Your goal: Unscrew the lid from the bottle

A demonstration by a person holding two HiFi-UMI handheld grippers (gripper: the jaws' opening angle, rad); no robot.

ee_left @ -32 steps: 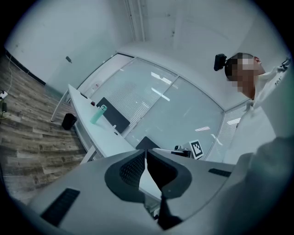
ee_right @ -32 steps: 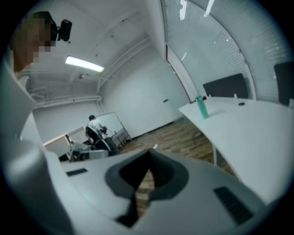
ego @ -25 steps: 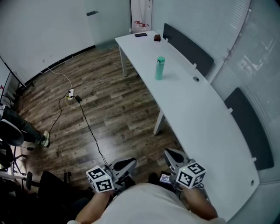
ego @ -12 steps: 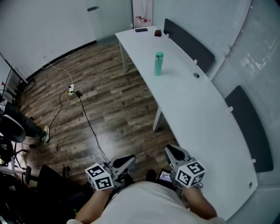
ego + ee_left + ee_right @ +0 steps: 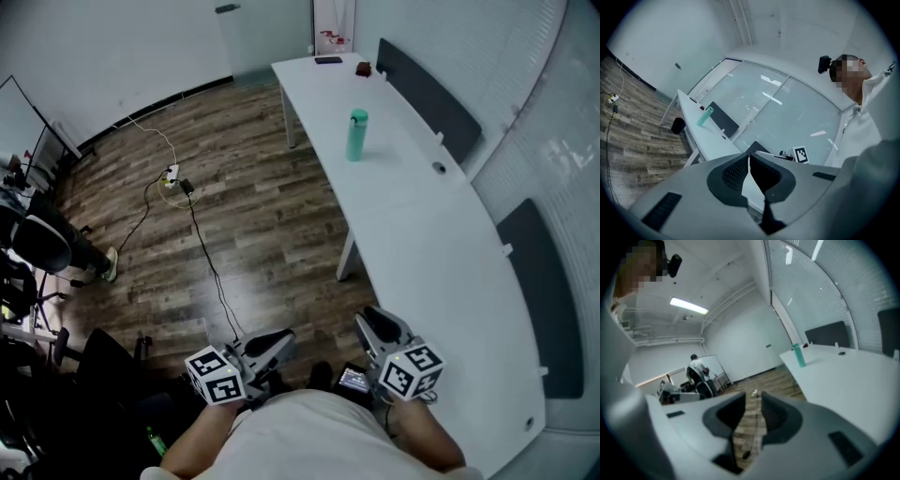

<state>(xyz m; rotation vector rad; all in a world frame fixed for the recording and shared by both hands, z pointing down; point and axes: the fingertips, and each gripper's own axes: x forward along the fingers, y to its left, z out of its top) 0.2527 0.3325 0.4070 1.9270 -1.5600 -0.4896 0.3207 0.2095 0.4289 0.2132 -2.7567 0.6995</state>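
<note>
Your left gripper is closed tight, empty. Your right gripper has jaws that have just been opening: narrow gap, nothing between. Bottle stands capped, far up the table.

The person wears a pale shirt. The left tongs and right tongs are smooth grey shells with dark ribbed pads. Each carries a white cube printed with black square markers. A small lit screen sits on the right one.
</note>
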